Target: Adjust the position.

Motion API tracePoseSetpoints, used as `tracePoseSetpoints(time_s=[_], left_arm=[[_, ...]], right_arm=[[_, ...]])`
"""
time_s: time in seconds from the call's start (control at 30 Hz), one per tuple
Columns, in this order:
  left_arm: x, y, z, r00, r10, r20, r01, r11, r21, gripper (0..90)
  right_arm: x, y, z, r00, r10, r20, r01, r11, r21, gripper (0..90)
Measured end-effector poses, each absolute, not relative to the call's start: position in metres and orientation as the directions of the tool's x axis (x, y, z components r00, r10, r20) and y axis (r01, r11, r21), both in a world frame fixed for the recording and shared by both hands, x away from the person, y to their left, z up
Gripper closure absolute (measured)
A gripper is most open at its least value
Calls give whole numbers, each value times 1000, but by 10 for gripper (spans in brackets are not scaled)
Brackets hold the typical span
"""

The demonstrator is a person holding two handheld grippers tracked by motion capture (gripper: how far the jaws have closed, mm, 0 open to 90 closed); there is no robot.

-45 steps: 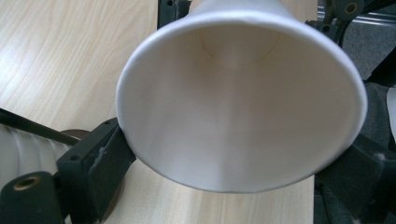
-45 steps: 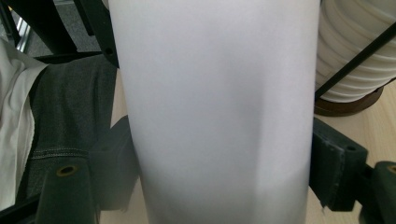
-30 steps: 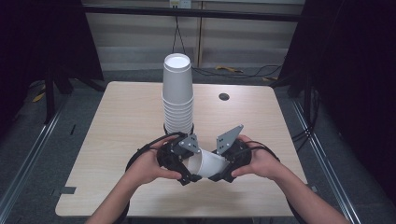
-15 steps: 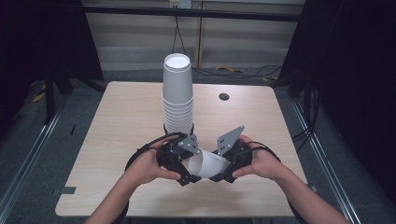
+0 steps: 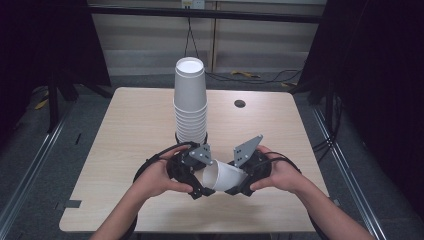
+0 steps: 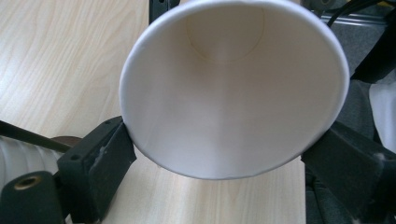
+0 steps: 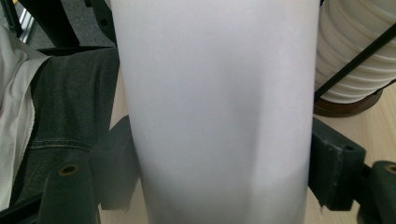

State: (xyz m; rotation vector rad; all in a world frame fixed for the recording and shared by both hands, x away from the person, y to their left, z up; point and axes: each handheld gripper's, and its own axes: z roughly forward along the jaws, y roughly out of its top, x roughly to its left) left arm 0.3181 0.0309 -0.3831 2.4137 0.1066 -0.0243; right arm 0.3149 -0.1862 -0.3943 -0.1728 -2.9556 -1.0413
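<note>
A smooth white paper cup (image 5: 223,176) lies on its side above the pale wood-grain table (image 5: 125,145), held between both tools near the front edge. The left gripper (image 5: 200,186) clamps its rolled rim; the right gripper (image 5: 235,187) pinches its tapered wall. Behind them stands a tall stack of ribbed white cups (image 5: 190,102) on a dark round base.

in the right gripper view the white cup (image 7: 219,112) runs off the frame at 12 and 6 o'clock, so we cannot see its rim or base. in the left gripper view its rim is cut at 12 o'clock. the stack of cups (image 7: 355,51) is cropped at 3 o'clock.
</note>
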Motion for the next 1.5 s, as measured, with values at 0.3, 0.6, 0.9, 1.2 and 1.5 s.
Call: tracePoseSetpoints(time_s=[0.3,0.6,0.9,1.2,1.5], left_arm=[[321,43,-381,994,97,-45,103,-754,649,194],[321,44,-381,993,99,-64,116,-719,686,163],[323,40,-381,989,116,-91,144,-654,743,157],[326,37,-387,988,126,-87,148,-632,761,51],[328,38,-388,987,111,-114,158,-615,773,0]], right_arm=[[316,-195,-398,-992,126,26,116,792,600,227],[319,-204,-400,-983,177,36,158,746,646,221],[319,-202,-399,-982,187,43,168,731,661,219],[317,-201,-400,-986,160,56,155,717,680,219],[317,-198,-398,-989,140,46,132,707,694,219]])
